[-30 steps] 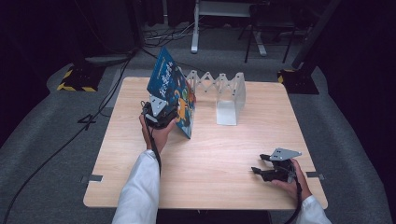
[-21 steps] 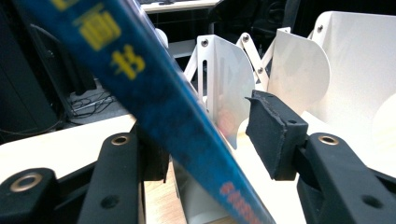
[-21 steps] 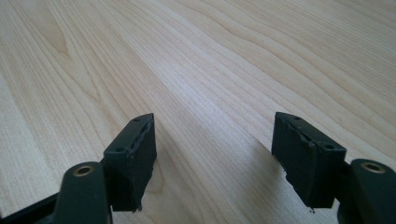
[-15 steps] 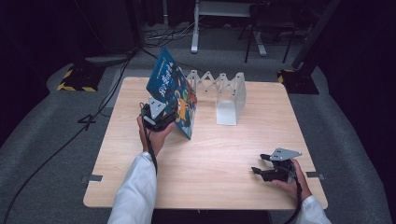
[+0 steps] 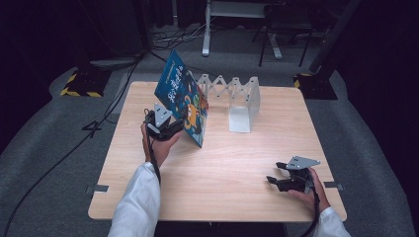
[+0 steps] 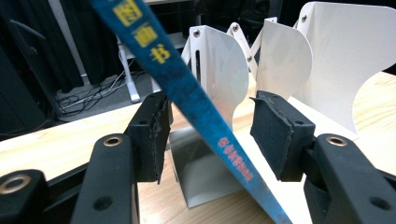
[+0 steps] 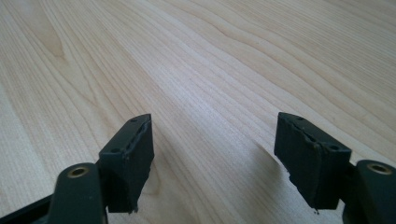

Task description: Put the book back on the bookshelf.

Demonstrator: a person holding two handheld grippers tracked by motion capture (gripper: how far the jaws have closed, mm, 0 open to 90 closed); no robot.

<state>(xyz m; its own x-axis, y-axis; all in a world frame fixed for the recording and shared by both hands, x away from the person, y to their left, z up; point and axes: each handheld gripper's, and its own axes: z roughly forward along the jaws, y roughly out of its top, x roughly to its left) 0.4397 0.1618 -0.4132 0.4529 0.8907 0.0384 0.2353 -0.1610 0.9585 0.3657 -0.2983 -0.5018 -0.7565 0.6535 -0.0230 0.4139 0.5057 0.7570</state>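
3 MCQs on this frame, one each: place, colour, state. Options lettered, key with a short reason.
1. Where does the white book rack stand?
A. at the far side of the table, beside the book
B. at the near right corner
C. on the floor

2. What is the main colour of the book?
A. red
B. blue
C. green

3. How does the right gripper stand?
A. shut on the book
B. shut on the rack
C. open, with nothing between its jaws

Key: 1 A, the high view shows the rack at the far side, just right of the book. 2 B, the cover and the spine are blue. 3 C, the right gripper view shows bare wood between two parted pads, and its jaws have just been opening.
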